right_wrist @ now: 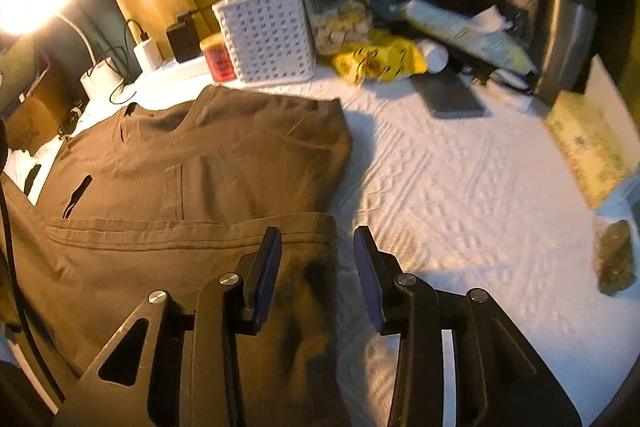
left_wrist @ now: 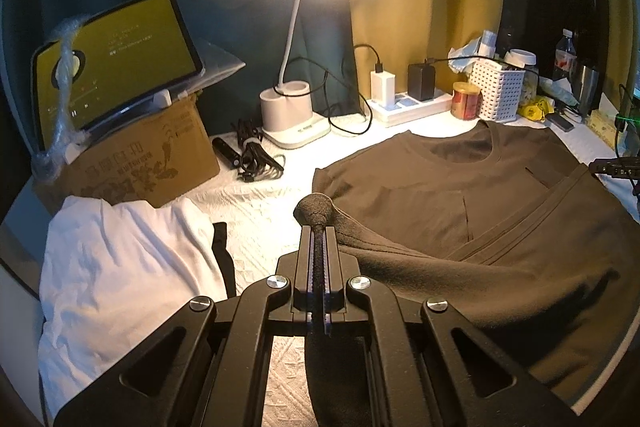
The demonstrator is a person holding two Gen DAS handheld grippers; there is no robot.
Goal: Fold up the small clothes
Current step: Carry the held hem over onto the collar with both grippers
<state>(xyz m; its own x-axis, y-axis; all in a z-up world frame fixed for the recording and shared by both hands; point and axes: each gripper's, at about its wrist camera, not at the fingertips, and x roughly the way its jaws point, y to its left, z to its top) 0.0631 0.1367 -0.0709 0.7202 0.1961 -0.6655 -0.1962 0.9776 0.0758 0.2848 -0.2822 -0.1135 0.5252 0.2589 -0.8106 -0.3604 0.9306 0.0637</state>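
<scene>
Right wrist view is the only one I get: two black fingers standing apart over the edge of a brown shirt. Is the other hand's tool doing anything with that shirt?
Observer: Yes. The left gripper is shut on a bunched bit of the brown shirt.
Operator: What lies past the shirt on that side?
Observer: A crumpled white garment, in front of a cardboard box.
Operator: Anything on the box?
Observer: A tablet leans there, its screen lit.
Operator: And my bright glare?
Observer: A white desk lamp, switched on.
</scene>
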